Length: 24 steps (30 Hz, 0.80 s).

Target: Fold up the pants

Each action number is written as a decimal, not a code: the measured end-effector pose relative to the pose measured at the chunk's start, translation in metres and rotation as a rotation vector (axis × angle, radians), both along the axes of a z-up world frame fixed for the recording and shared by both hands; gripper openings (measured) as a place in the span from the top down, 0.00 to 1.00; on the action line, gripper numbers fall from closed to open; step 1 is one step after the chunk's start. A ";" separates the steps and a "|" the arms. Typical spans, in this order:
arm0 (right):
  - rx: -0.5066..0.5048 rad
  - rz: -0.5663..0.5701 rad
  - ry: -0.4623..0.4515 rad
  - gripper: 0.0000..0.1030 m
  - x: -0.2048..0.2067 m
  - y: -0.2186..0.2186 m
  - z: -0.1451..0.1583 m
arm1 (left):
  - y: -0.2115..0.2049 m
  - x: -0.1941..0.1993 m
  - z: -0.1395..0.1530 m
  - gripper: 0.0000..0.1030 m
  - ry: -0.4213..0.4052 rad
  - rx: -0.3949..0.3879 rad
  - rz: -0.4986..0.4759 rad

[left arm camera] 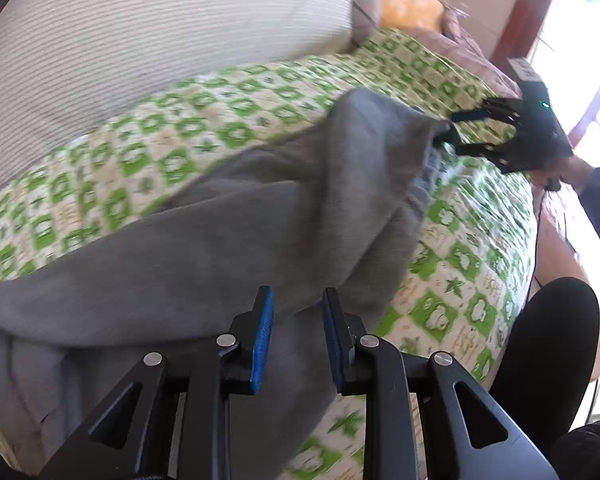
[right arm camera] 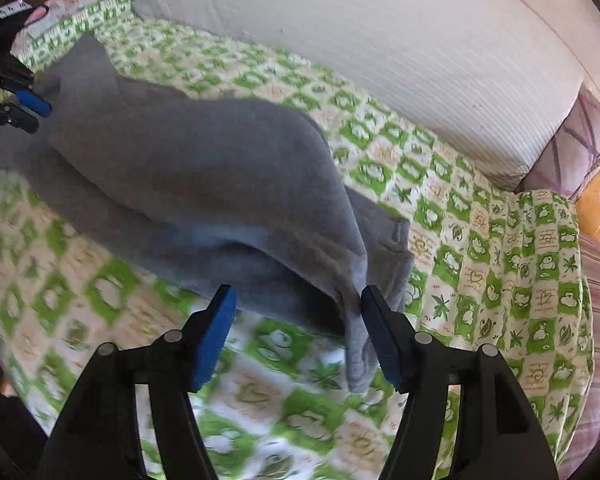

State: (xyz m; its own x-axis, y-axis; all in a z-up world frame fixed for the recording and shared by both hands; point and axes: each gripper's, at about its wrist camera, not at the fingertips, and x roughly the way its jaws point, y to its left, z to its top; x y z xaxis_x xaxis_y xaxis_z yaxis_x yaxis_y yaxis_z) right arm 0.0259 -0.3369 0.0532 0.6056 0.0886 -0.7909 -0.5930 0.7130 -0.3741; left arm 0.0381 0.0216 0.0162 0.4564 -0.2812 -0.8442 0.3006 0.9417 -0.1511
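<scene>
Both claws, left claw (left arm camera: pixel 299 312) and right claw (right arm camera: pixel 298 322), parted and empty, over rumpled grey pants (right arm camera: pixel 204 184).

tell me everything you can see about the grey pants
The grey fleece-looking pants lie on the green-and-white patterned quilt, already doubled over, one layer draped on another with soft rumples. One end hangs a little past the lower layer near the right tool, whose jaws stand open on either side of it. At the other end the left tool is open too, with cloth between its blue pads. Motion blur hides seams and finer details.
</scene>
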 end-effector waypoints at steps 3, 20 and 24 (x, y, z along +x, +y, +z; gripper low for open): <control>0.079 0.023 0.011 0.36 -0.010 0.020 0.009 | 0.024 -0.010 0.009 0.75 -0.015 0.007 0.056; 0.285 0.281 0.089 0.35 -0.049 0.214 0.014 | 0.182 -0.061 0.028 0.48 -0.043 -0.001 0.435; 0.291 0.304 0.120 0.33 -0.043 0.251 0.006 | 0.220 -0.062 0.027 0.44 -0.033 0.005 0.514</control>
State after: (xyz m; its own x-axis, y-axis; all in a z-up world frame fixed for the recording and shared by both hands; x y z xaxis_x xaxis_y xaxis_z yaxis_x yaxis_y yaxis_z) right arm -0.0173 -0.0861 0.0592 0.4226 0.4785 -0.7697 -0.8193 0.5647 -0.0988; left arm -0.0240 0.2417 0.0435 0.5610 -0.0092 -0.8278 -0.1973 0.9696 -0.1445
